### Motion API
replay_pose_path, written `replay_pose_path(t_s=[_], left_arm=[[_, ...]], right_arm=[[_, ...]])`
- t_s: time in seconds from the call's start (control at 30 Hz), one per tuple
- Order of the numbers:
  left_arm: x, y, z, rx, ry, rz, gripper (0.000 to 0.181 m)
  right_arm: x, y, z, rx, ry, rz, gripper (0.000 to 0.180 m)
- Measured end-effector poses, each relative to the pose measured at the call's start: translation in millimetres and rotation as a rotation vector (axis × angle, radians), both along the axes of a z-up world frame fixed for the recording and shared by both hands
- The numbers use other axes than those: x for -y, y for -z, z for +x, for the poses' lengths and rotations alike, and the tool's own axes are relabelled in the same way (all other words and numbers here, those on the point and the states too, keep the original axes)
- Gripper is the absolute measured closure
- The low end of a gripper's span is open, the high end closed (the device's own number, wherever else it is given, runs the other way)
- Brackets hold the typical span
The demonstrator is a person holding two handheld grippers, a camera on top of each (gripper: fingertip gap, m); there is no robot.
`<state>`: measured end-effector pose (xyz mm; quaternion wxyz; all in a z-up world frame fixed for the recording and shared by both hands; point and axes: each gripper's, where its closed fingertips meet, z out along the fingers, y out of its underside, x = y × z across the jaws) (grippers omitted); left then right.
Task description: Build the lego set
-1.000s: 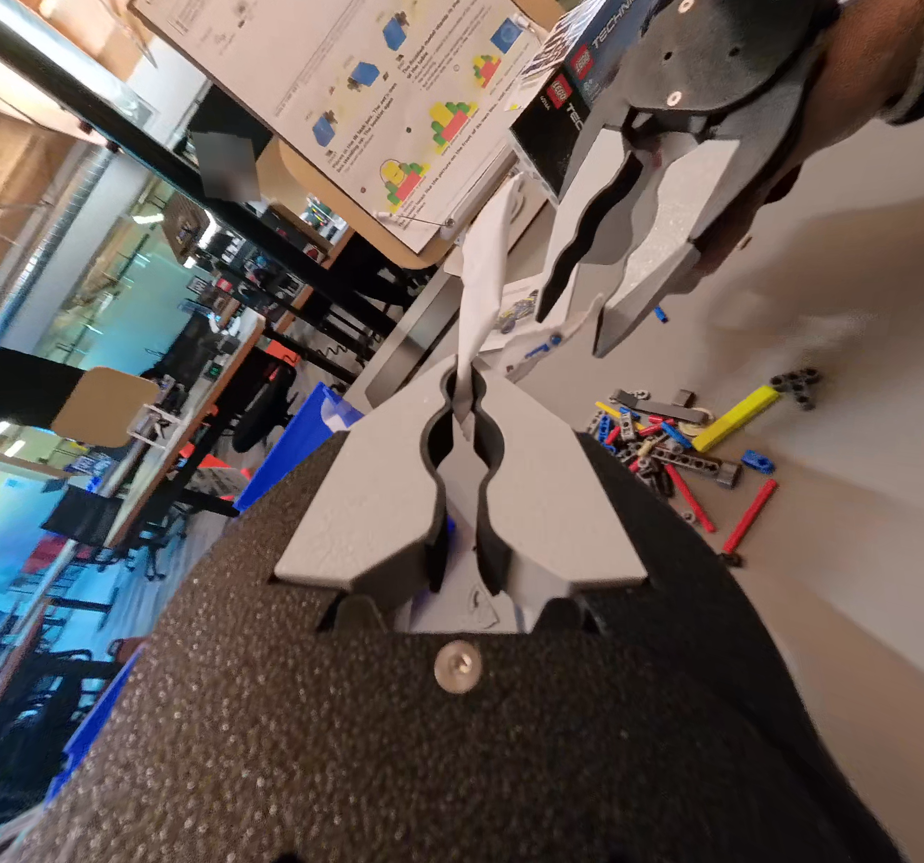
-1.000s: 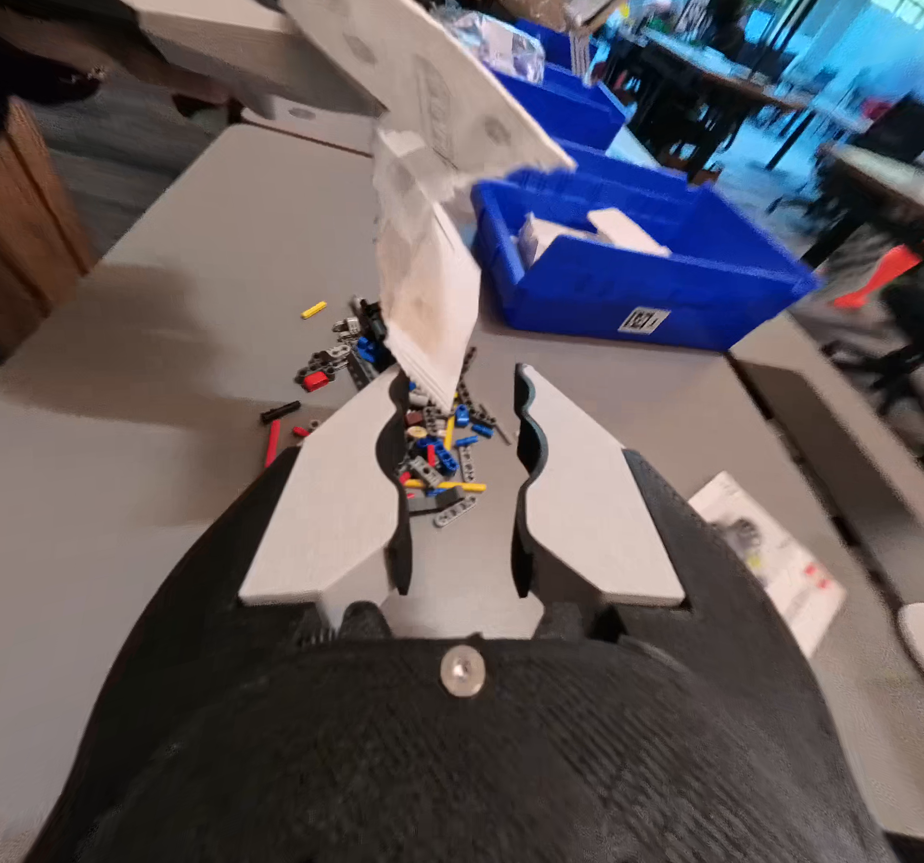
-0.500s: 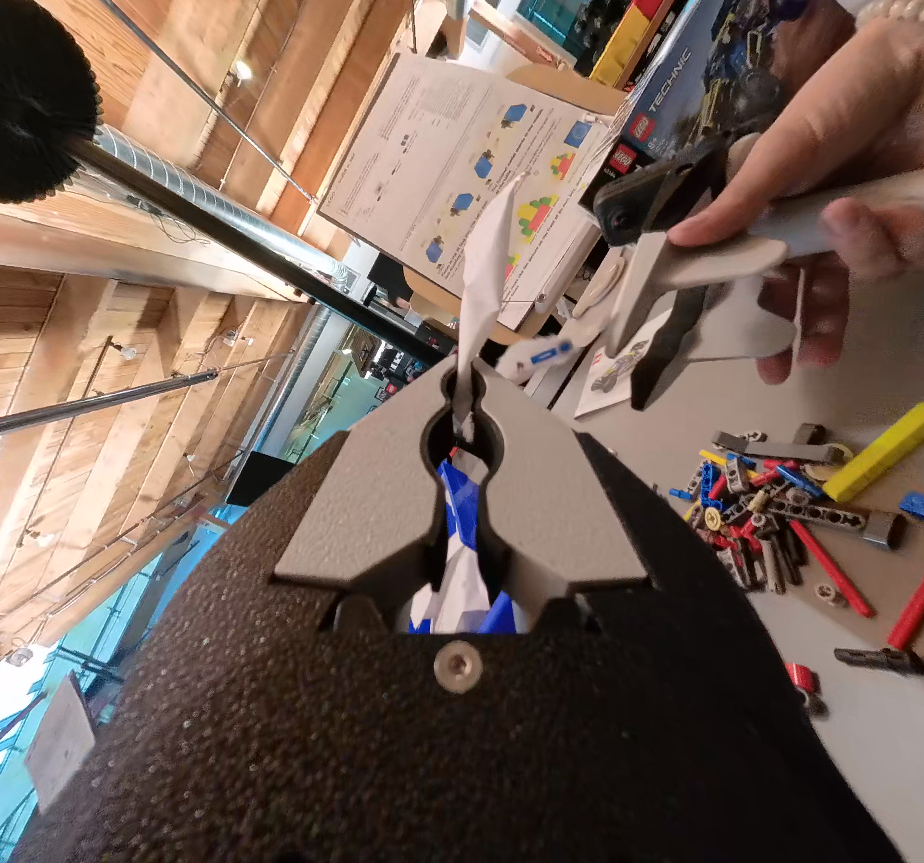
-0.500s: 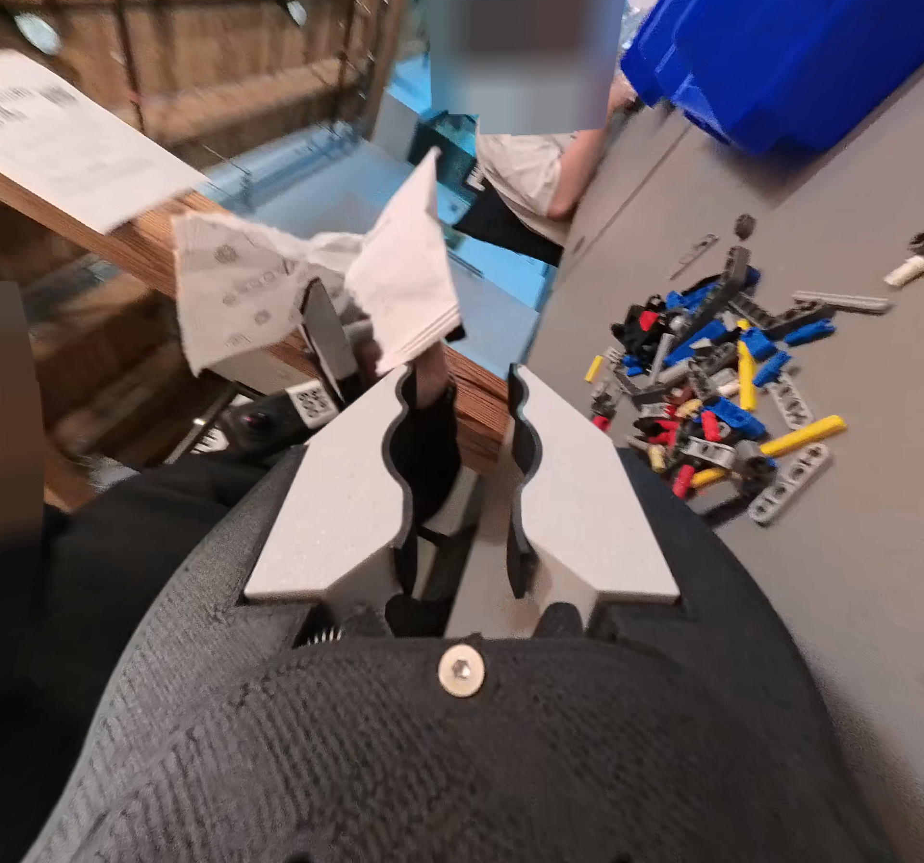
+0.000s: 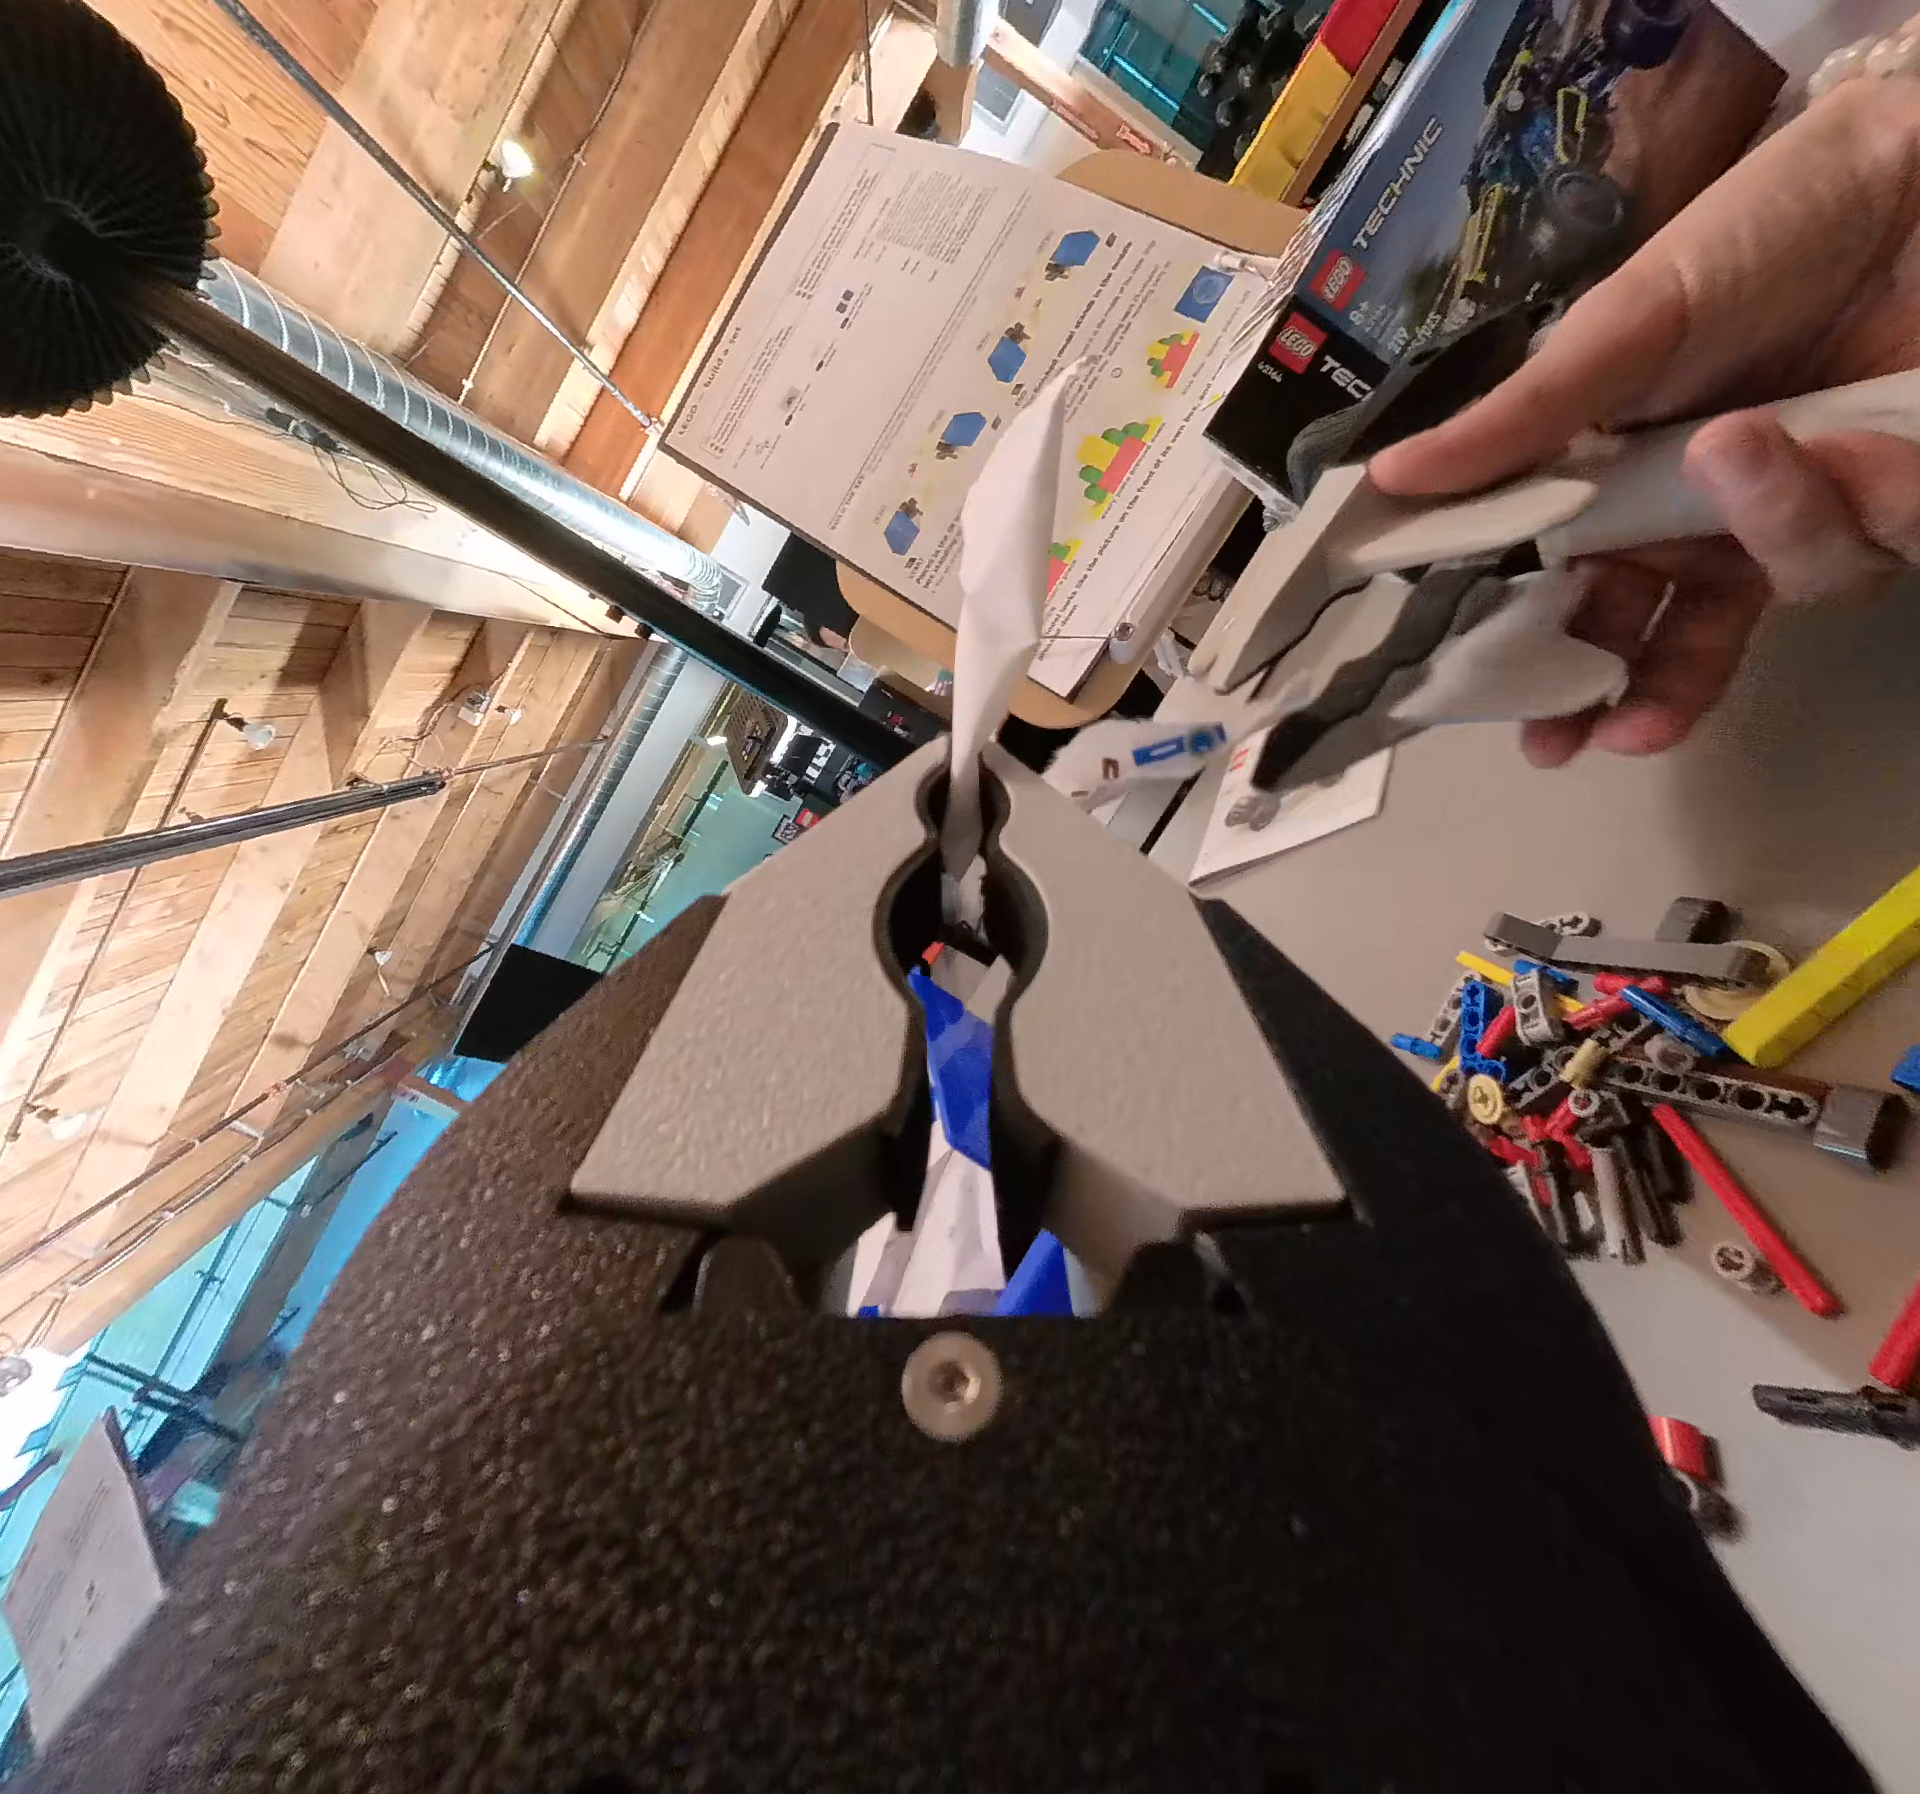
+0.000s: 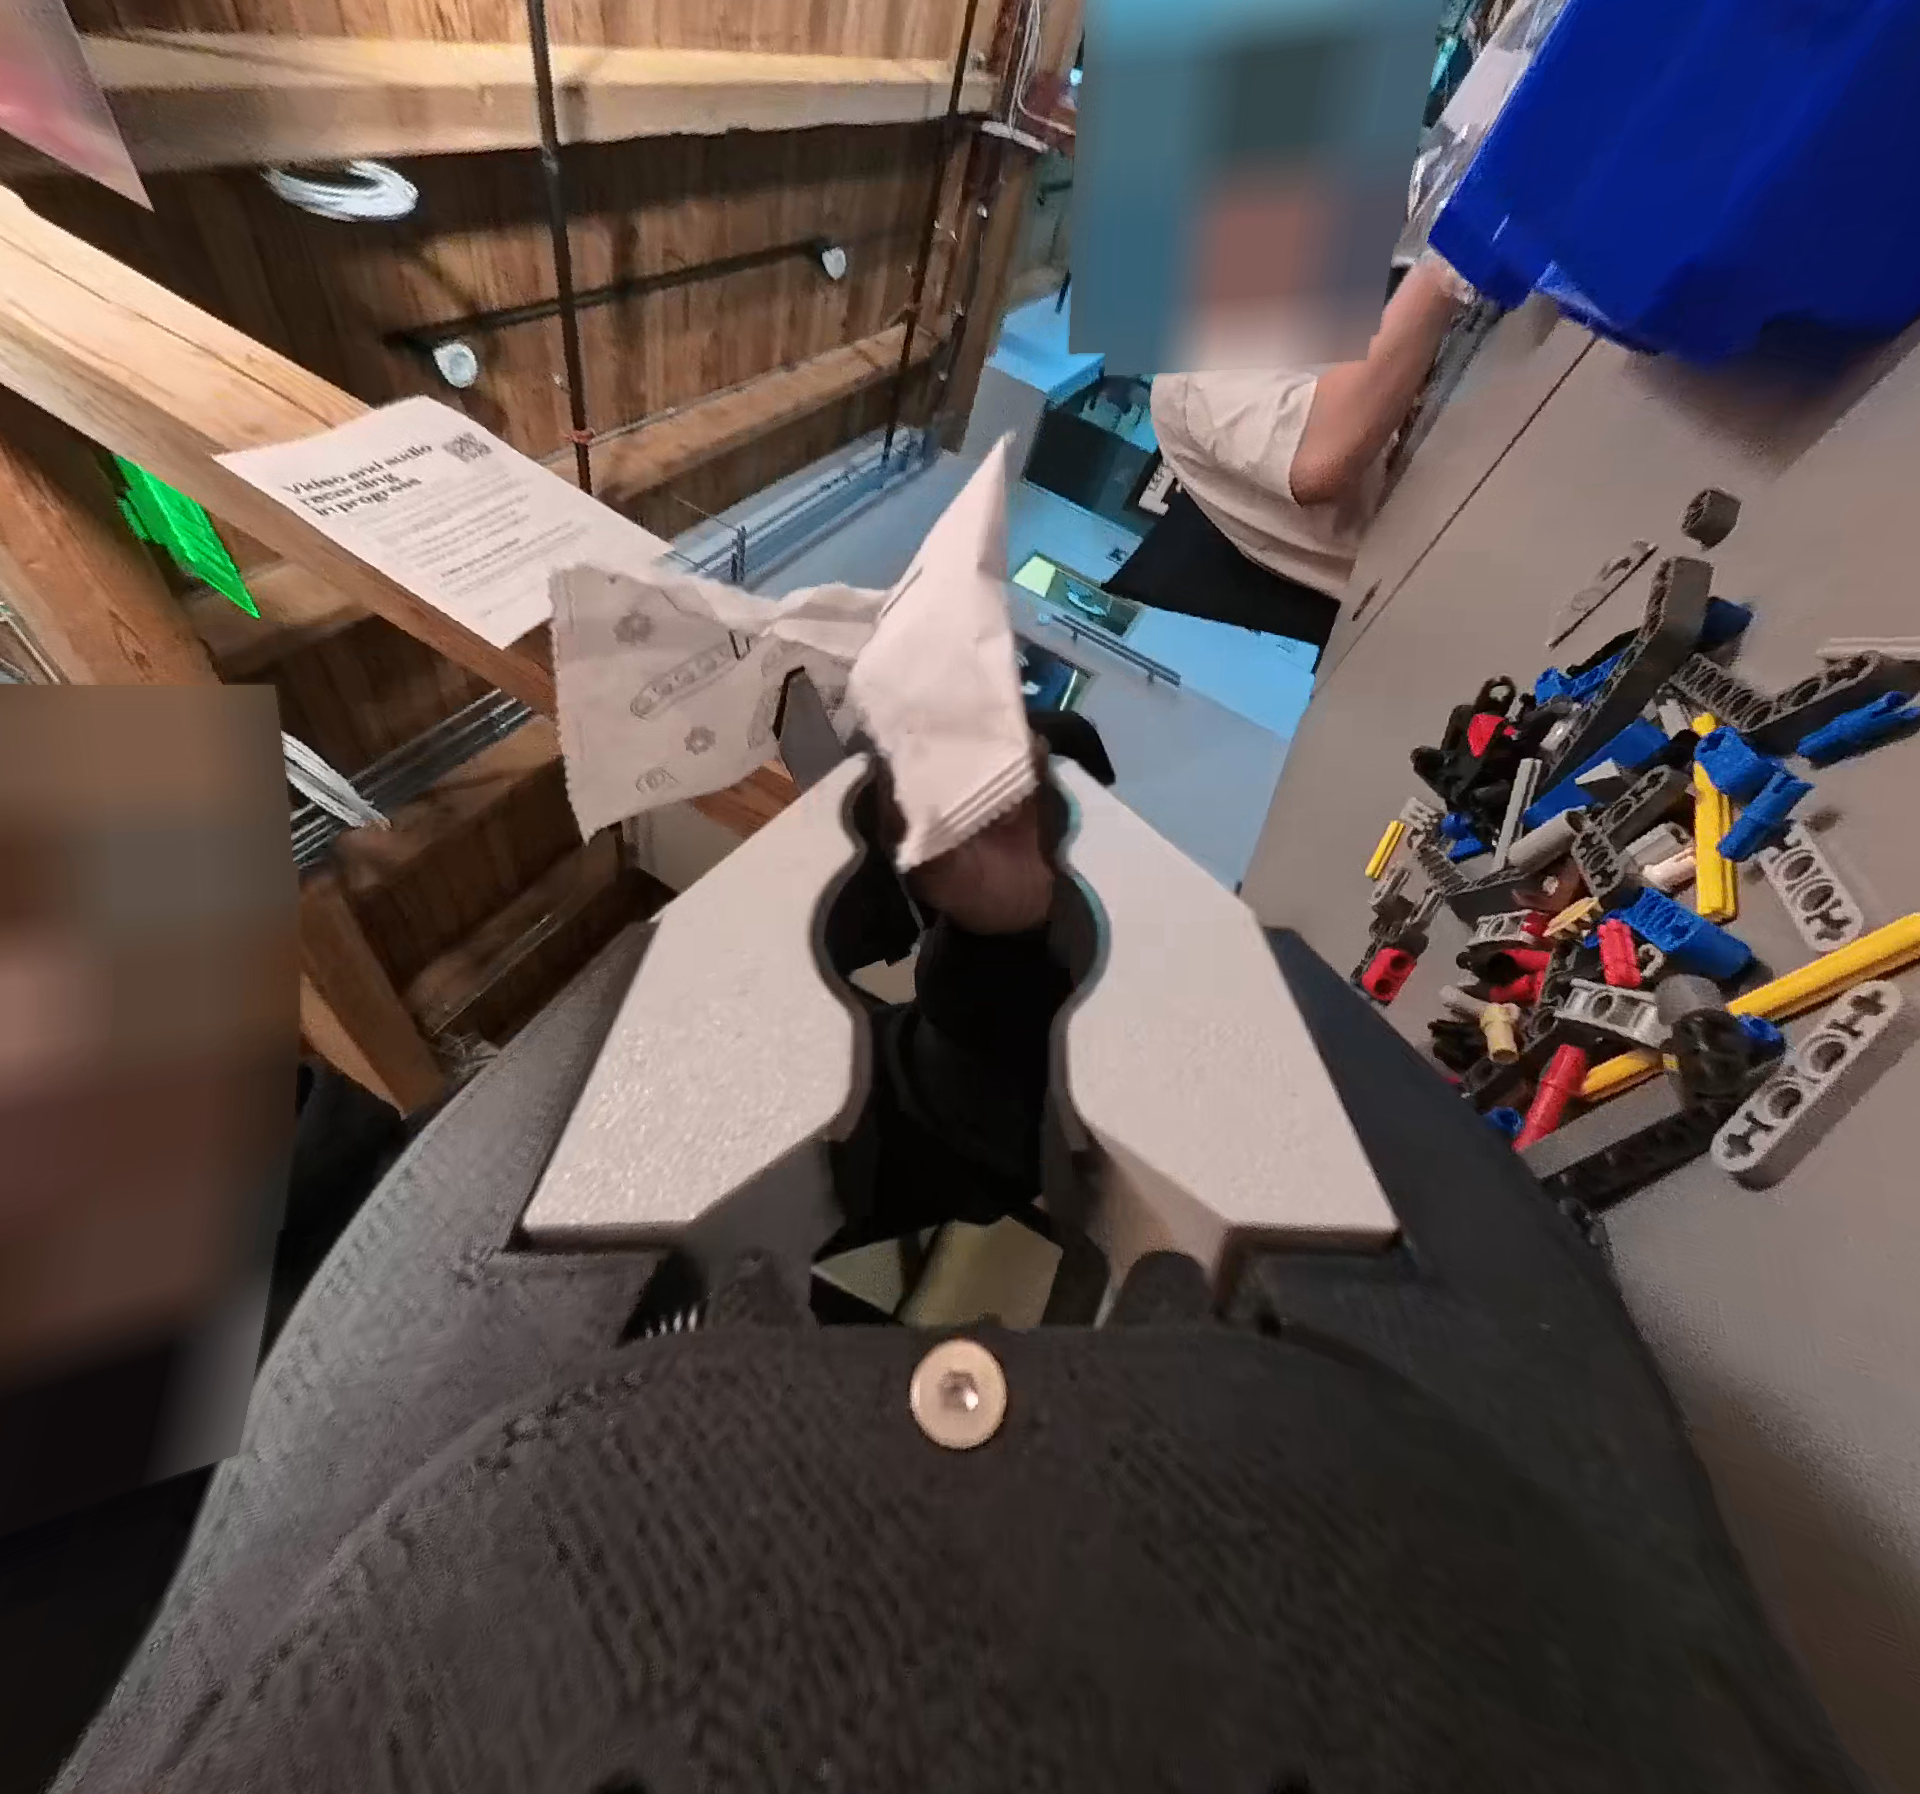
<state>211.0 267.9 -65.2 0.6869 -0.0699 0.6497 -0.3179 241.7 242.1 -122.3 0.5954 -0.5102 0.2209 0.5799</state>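
My left gripper (image 5: 966, 778) is shut on a torn white paper parts bag (image 5: 1008, 539), which sticks up from its tips. My right gripper (image 5: 1236, 726), held by a hand, is open and empty to the right of the bag and does not touch it. In the right wrist view my right gripper (image 6: 956, 788) has its jaws apart. The bag (image 6: 935, 695) hangs beyond them, with a dark left finger (image 6: 805, 742) behind it. A pile of loose Lego pieces (image 5: 1610, 1069) lies on the grey table (image 5: 1558, 861); the pile also shows in the right wrist view (image 6: 1610, 861).
The Lego box (image 5: 1455, 217) and a clipboard with a printed instruction sheet (image 5: 966, 373) stand at the table's back. A booklet (image 5: 1299, 809) lies flat near them. A blue bin (image 6: 1714, 134) sits beyond the pile. A person (image 6: 1247, 456) leans on the table's far end. About 8 cm separates my left fingertips from my right.
Both grippers have swung and tilted upward. The left one still grips the paper bag. The right gripper has moved from just above the bag to its right side and stays open.
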Motion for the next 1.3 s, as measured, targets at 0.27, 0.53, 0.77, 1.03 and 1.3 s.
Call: replay_pose_path(t_s=[0.27, 0.53, 0.77, 1.03, 1.3], left_arm=[[-8.5, 40.4, 10.2, -0.33, 0.178, -0.303, 0.181], [-39.6, 102.7, 22.2, -0.872, 0.267, -0.822, 0.181], [-52.3, 125.4, 18.9, -0.862, 0.227, -0.561, 0.175], [-54.1, 136.6, 4.4, -0.951, 0.253, -0.505, 0.144], [-56.1, 135.7, -19.8, -1.195, 0.377, -0.593, 0.123]], right_arm=[[-10.9, 29.5, 15.8, 0.428, 0.22, -0.17, 0.177], [-21.8, 55.3, 19.1, 1.343, 0.381, -0.278, 0.18], [-28.0, 61.9, 16.1, 1.824, 0.483, -0.221, 0.18], [-27.9, 54.5, 15.1, 1.807, 0.551, -0.18, 0.18], [-26.5, 53.1, 12.9, 1.804, 0.568, -0.116, 0.18]])
